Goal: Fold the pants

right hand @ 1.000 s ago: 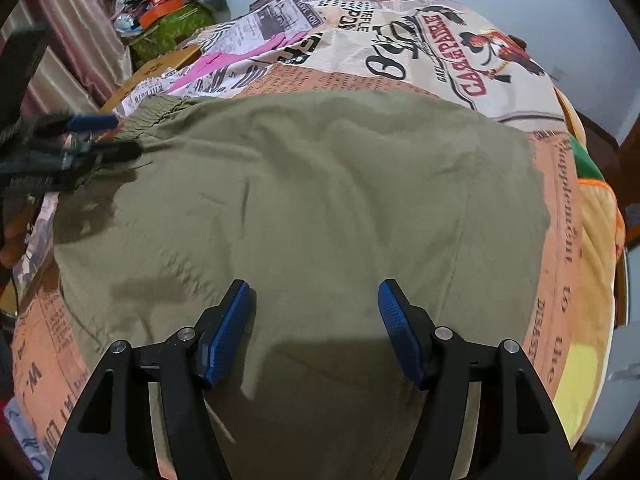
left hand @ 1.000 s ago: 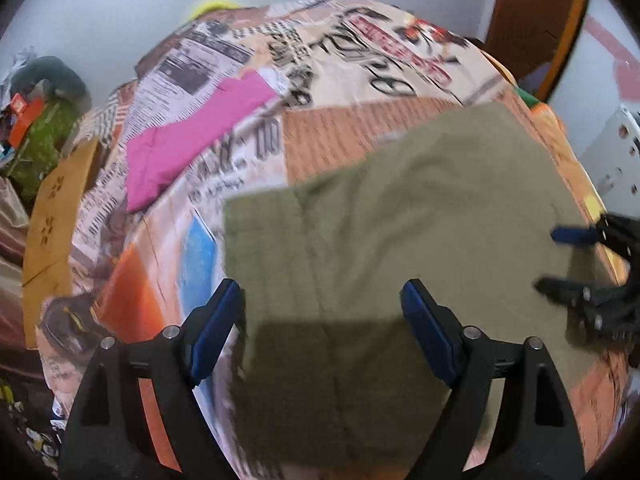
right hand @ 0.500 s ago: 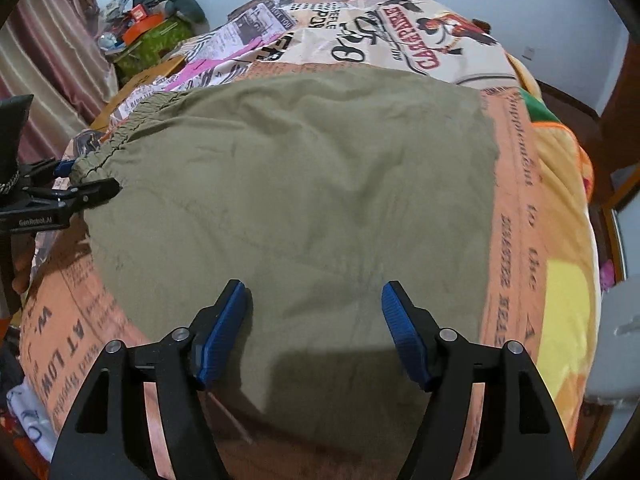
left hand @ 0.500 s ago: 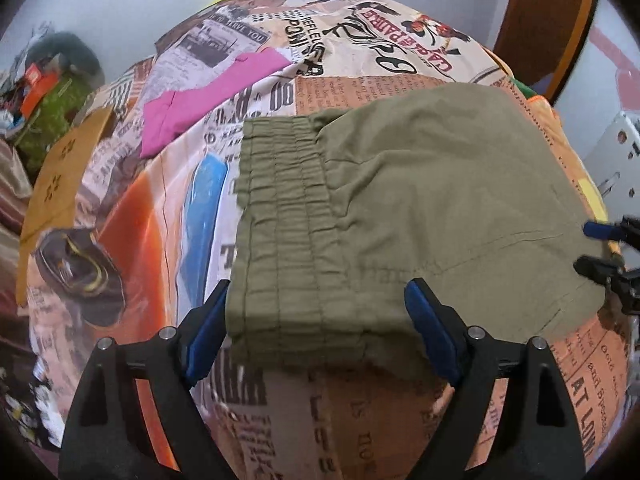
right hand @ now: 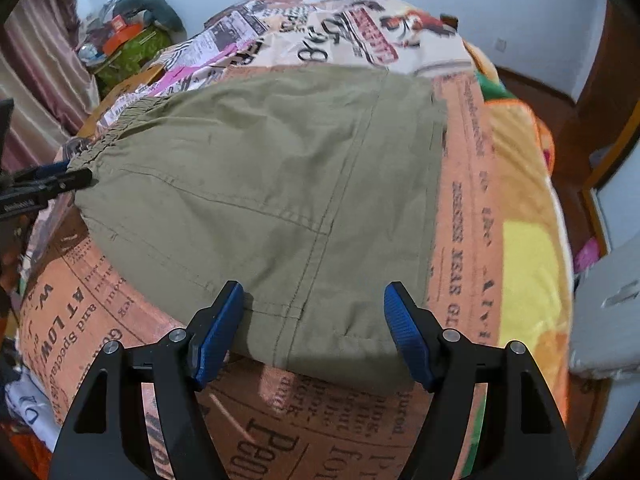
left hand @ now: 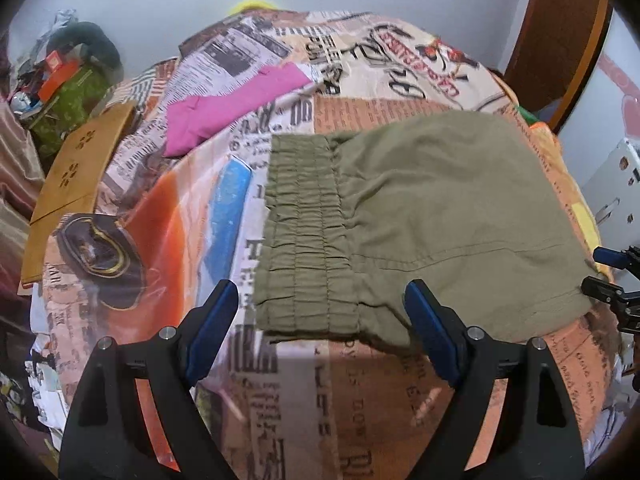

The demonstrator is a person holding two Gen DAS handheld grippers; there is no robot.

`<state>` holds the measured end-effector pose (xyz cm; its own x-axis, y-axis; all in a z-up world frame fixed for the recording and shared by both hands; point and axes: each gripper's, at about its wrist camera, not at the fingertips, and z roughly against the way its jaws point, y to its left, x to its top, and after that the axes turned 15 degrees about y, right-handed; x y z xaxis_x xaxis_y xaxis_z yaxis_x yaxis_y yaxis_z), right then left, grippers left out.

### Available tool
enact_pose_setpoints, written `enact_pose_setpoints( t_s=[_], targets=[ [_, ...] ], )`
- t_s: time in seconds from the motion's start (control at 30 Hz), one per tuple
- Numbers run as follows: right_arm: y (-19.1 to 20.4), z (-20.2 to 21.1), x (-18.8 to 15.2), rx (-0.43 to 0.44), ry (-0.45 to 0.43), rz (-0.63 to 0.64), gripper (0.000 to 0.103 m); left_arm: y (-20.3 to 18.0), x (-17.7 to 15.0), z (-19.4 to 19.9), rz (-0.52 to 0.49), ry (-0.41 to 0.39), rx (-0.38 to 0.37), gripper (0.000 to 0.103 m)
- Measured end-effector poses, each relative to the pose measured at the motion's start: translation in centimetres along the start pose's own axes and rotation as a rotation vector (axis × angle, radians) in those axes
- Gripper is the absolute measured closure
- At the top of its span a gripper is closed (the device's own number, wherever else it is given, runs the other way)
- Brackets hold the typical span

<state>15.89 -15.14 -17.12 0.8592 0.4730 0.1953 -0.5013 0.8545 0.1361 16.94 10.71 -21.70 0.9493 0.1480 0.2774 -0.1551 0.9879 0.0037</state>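
Olive green pants [left hand: 420,216] lie folded flat on a bed with a newspaper-print cover [left hand: 320,392]. The elastic waistband [left hand: 304,240] is at their left end. My left gripper [left hand: 322,320] is open and empty, just in front of the waistband's near edge. In the right wrist view the pants [right hand: 280,184] fill the middle. My right gripper [right hand: 314,326] is open and empty at their near hem. Each gripper shows at the edge of the other's view: the right one [left hand: 608,276], the left one [right hand: 60,180].
A pink garment [left hand: 236,108] lies on the bed beyond the pants. A brown cardboard piece [left hand: 76,172] and a green bag with clutter [left hand: 68,92] are at the far left. A wooden door [left hand: 560,32] and a white object [left hand: 616,184] stand to the right.
Both grippers have drawn back toward the near edge of the bed. The pants now lie beyond the fingers instead of under them. The waistband has come fully into view.
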Motion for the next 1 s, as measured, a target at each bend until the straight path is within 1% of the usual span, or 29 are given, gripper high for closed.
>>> enact_pose_setpoints(
  t_s=[0.13, 0.23, 0.37, 0.47, 0.63, 0.73, 0.87, 1.0],
  targets=[
    [0.9, 1.6, 0.6, 0.012, -0.06, 0.022, 0.034, 0.9, -0.7, 2.0, 0.03, -0.035, -0.028, 0.017],
    [1.8, 2.9, 1.3, 0.033, -0.116, 0.032, 0.034, 1.4, -1.3, 2.9, 0.051, -0.045, -0.088, 0.017],
    [3.1, 3.7, 2.1, 0.077, -0.164, 0.048, 0.034, 1.6, -2.1, 2.9, 0.075, -0.029, -0.163, 0.017],
    [4.7, 3.2, 3.0, 0.107, -0.174, 0.068, 0.034, 1.5, -2.7, 2.0, 0.106, 0.013, -0.218, 0.017],
    [6.8, 0.8, 3.7, 0.112, -0.136, 0.101, 0.034, 1.6, -3.5, 0.1, 0.145, 0.074, -0.311, 0.017],
    [7.8, -0.9, 3.8, 0.091, -0.089, 0.13, 0.034, 1.7, -3.5, -0.6, 0.18, 0.102, -0.39, 0.017],
    [8.2, -2.7, 3.8, 0.06, -0.031, 0.161, 0.034, 1.6, -3.0, -1.0, 0.195, 0.104, -0.444, 0.017],
    [7.5, -3.2, 3.8, 0.097, -0.013, 0.153, 0.033, 1.6, -2.3, -2.0, 0.224, 0.121, -0.482, 0.017]
  ],
)
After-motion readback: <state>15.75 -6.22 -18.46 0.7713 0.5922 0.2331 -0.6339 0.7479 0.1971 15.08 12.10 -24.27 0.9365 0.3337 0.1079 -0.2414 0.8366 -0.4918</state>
